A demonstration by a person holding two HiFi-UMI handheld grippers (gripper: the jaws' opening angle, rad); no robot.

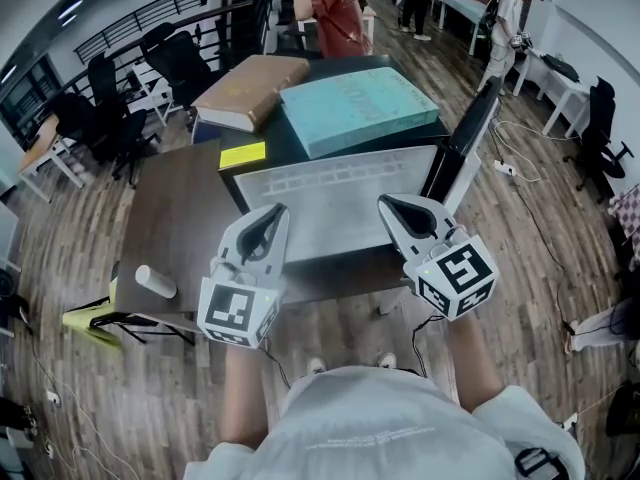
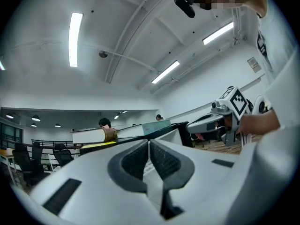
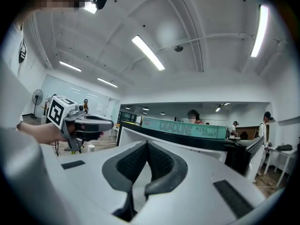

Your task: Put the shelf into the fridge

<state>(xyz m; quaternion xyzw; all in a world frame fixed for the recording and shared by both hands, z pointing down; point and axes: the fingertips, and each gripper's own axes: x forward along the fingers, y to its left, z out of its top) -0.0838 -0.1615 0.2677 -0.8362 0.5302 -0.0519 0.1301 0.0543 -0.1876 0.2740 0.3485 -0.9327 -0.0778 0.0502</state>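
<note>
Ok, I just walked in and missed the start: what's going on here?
A person holds the white shelf by its near edge, left gripper and right gripper both shut on it. The shelf lies level at the black fridge's open front, below the teal book on top. How far in it sits can't be told.

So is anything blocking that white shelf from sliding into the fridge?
Nothing visible does. The shelf lies at the open front of the fridge, its door swung aside; the books sit on top, clear of the opening.
</note>
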